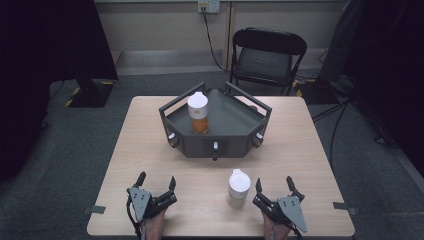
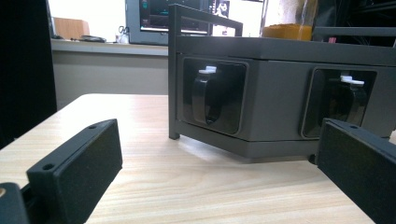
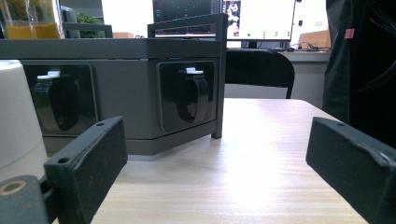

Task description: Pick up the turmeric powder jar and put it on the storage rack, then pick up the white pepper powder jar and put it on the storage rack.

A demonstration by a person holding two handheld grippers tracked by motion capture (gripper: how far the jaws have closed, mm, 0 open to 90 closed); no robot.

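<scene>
Pale wood-grain laminate surface (image 1: pixel 150 150), rectangular, matte, with two tape tabs at its near corners. One dark grey tray (image 1: pixel 235 120) sits at centre-back: angular, many-sided, flat metal-looking walls, thin rail bars along the top edges, three recessed pockets on the front faces, each holding a glossy black loop handle with a white tip; the two gripper views show two pockets each. Two cups counted. First is a clear cup (image 1: pixel 199 116) with orange liquid and a white lid, standing upright inside the tray at its left-front area. Second is a white cup (image 1: pixel 238 188), smooth, opaque, lidded, upright on the surface in front of the tray, just beside the right gripper (image 1: pixel 274 186) on its left; its rounded white wall shows at the left edge of the right gripper view (image 3: pixel 14 121). Two grippers, both near the front edge and well apart from each other: black blocky jaws with a flat matte face and small screw holes, and a grey three-cornered plate on top of each. Left gripper (image 1: pixel 156 181) has its jaws released, spread wide, nothing between them but bare surface. Right gripper's jaws are likewise spread wide and empty; the white cup is outside them, not gripped. One black folding chair (image 1: pixel 267 55) stands behind the surface.
</scene>
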